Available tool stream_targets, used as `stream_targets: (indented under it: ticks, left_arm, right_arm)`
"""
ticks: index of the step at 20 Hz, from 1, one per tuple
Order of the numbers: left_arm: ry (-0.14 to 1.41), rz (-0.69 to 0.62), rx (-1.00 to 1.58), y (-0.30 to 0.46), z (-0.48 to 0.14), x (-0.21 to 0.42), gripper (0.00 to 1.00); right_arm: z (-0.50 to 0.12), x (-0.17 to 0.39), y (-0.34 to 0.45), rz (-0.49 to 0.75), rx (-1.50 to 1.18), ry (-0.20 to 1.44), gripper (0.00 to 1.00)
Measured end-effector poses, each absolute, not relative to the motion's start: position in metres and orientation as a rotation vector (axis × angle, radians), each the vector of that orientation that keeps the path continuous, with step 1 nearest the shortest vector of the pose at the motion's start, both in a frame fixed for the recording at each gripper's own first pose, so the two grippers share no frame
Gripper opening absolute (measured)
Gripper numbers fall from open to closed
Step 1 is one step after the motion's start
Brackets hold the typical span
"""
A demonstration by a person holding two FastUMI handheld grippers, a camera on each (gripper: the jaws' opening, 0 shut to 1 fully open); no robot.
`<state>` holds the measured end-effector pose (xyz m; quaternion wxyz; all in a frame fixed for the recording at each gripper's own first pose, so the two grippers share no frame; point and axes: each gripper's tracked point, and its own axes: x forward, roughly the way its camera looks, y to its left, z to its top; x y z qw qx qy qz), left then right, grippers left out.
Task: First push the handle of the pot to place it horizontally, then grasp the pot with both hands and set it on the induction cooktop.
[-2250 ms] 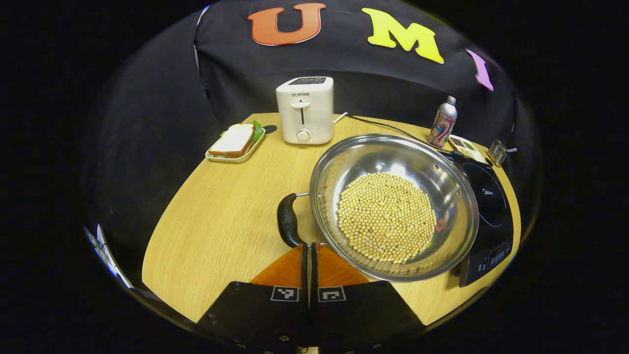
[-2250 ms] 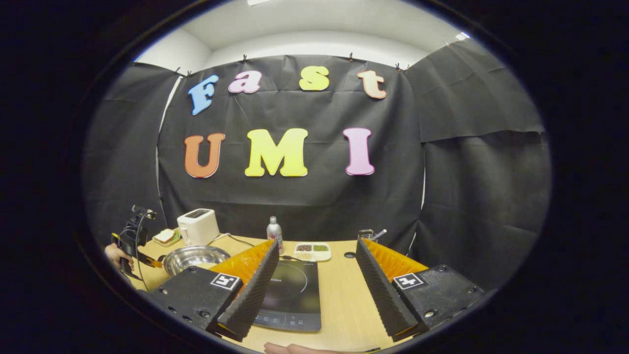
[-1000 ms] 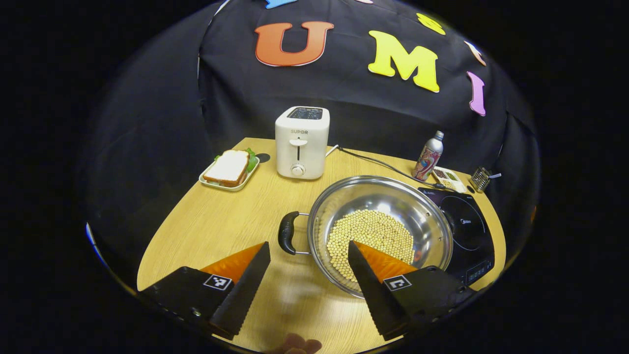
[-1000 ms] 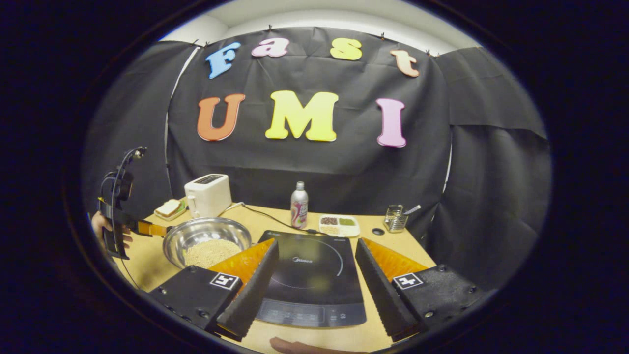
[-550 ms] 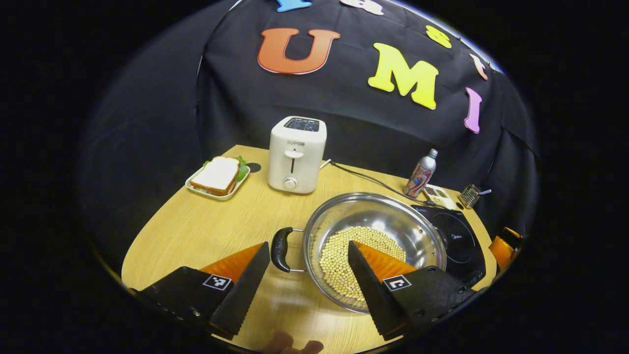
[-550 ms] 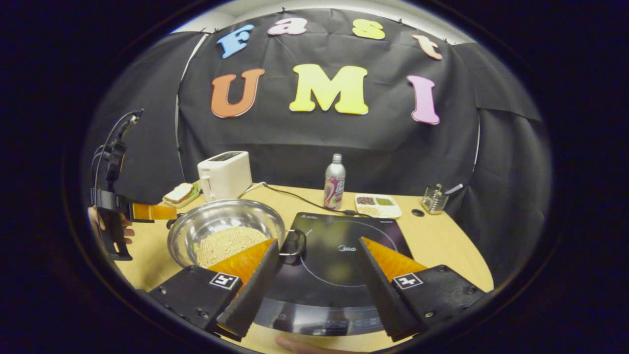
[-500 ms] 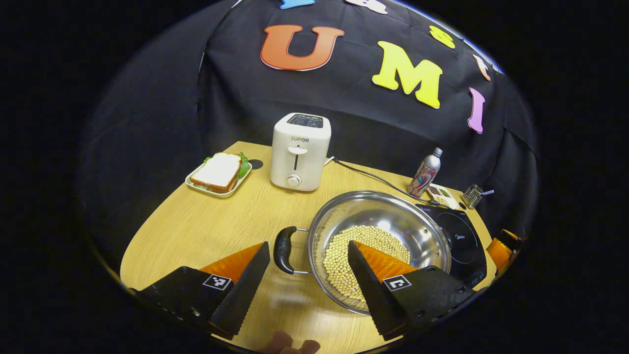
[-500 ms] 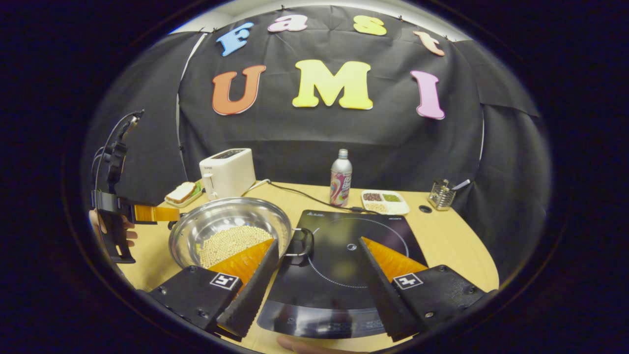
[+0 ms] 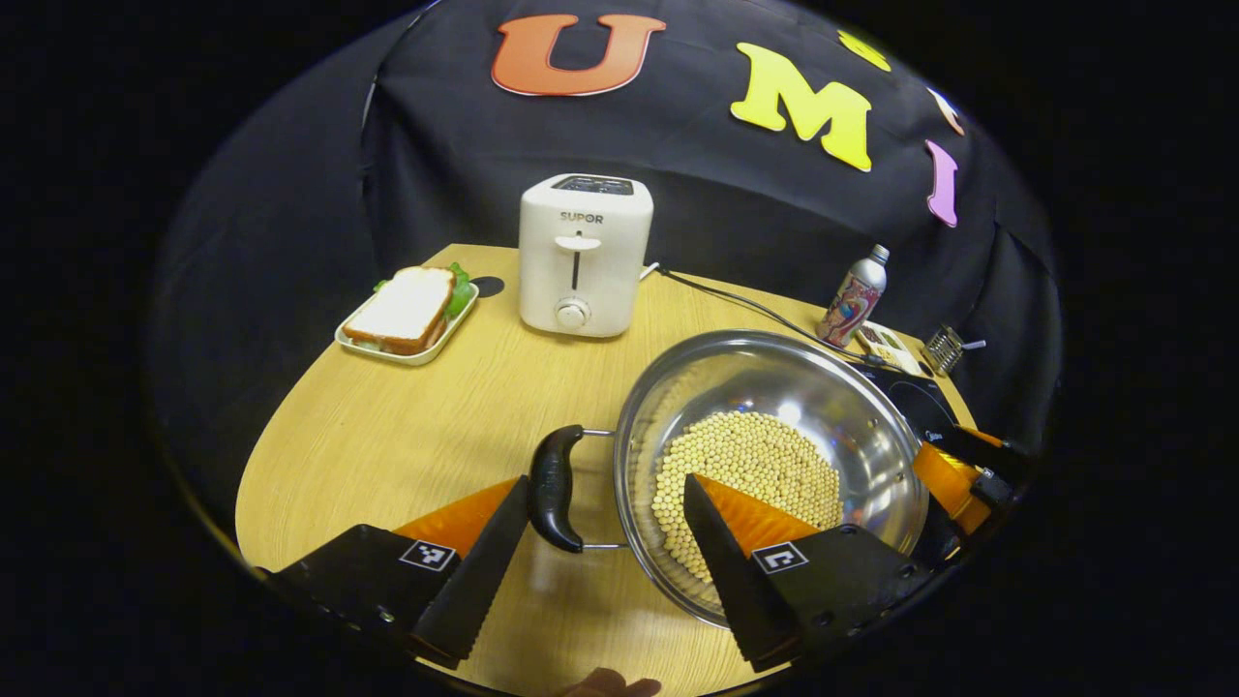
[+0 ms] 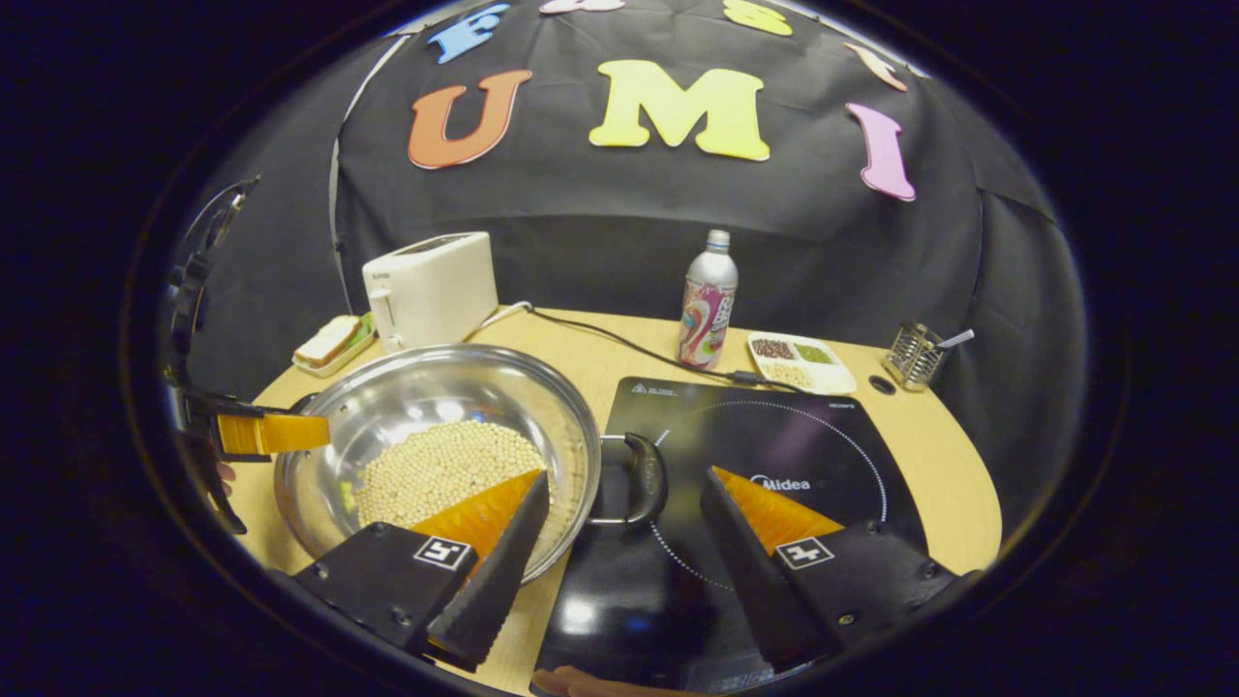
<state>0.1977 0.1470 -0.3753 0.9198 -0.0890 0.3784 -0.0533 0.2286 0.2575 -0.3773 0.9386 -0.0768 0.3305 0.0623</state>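
Note:
A steel pot [image 9: 774,382] holding soybeans [image 9: 750,465] sits on the wooden table [image 9: 407,426], with its right side over the edge of the black induction cooktop [image 10: 784,436]. Its two black handles point left and right. My left gripper [image 9: 606,499] is open, and the left handle [image 9: 554,487] lies between its fingers, close to the left one. My right gripper [image 10: 624,494] is open too, with the right handle [image 10: 647,476] between its fingertips, over the cooktop's left edge. The left gripper [image 10: 263,433] also appears beyond the pot [image 10: 436,397] in the right gripper view.
At the back stand a white toaster [image 9: 584,254] and a sandwich on a small tray [image 9: 407,310]. A bottle [image 10: 708,302], a compartment dish [image 10: 799,361] and a wire holder [image 10: 915,355] stand behind the cooktop. A power cable [image 10: 600,344] runs across the table.
The left gripper, shut by the left handle earlier, opened, backed off and has come in around that handle. The right gripper dropped and closed in on the right handle.

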Motion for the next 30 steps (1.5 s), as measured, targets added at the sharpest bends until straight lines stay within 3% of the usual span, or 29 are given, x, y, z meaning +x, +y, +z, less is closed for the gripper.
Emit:
stream_targets:
  ticks: [5,6,7,8,9,10,11,12,13,14,15,16,17,25,26,27,30]
  left_arm:
    - [0.815,-0.077,-0.147,0.152,-0.388,0.205,0.92]
    - [0.821,-0.051,-0.133,0.157,-0.392,0.207,0.86]
    - [0.832,-0.033,-0.138,0.16,-0.394,0.207,0.91]
    - [0.833,-0.029,-0.149,0.158,-0.394,0.209,0.75]
    - [0.842,-0.03,-0.147,0.158,-0.394,0.208,0.75]
    - [0.842,-0.031,-0.139,0.158,-0.395,0.209,0.66]
    - [0.844,-0.03,-0.137,0.158,-0.396,0.21,0.65]
    - [0.841,-0.03,-0.132,0.157,-0.396,0.21,0.74]
    - [0.847,-0.032,-0.127,0.158,-0.395,0.209,0.53]
    - [0.841,-0.032,-0.127,0.157,-0.395,0.211,0.64]
    - [0.852,-0.034,-0.125,0.157,-0.395,0.209,0.72]
    - [0.849,-0.034,-0.113,0.158,-0.394,0.21,0.52]
    - [0.863,-0.024,-0.109,0.158,-0.394,0.207,0.61]
    - [0.875,0.005,-0.106,0.161,-0.361,0.183,0.61]
    - [0.868,0.004,-0.111,0.162,-0.353,0.182,0.66]
    - [0.862,0.002,-0.112,0.161,-0.346,0.179,0.61]
    - [0.829,0.001,-0.099,0.158,-0.313,0.176,0.61]
  right_arm:
    - [-0.402,0.243,0.258,0.106,-0.102,0.761,0.99]
    - [-0.4,0.246,0.259,0.113,-0.105,0.756,0.94]
    - [-0.402,0.245,0.262,0.13,-0.109,0.773,0.94]
    - [-0.403,0.248,0.262,0.133,-0.13,0.768,0.91]
    - [-0.405,0.25,0.262,0.137,-0.168,0.776,0.9]
    - [-0.406,0.255,0.259,0.131,-0.19,0.766,0.86]
    - [-0.408,0.26,0.261,0.139,-0.176,0.762,0.84]
    - [-0.405,0.256,0.262,0.143,-0.158,0.764,0.75]
    - [-0.405,0.258,0.263,0.146,-0.132,0.764,0.7]
    - [-0.404,0.257,0.262,0.151,-0.129,0.764,0.65]
    - [-0.404,0.259,0.262,0.16,-0.136,0.768,0.66]
    - [-0.403,0.257,0.262,0.163,-0.133,0.772,0.6]
    - [-0.402,0.254,0.263,0.16,-0.128,0.785,0.59]
    - [-0.371,0.234,0.262,0.2,-0.126,0.803,0.58]
    - [-0.362,0.231,0.262,0.205,-0.127,0.795,0.6]
    - [-0.352,0.23,0.261,0.209,-0.129,0.787,0.58]
    - [-0.318,0.228,0.256,0.221,-0.117,0.774,0.58]
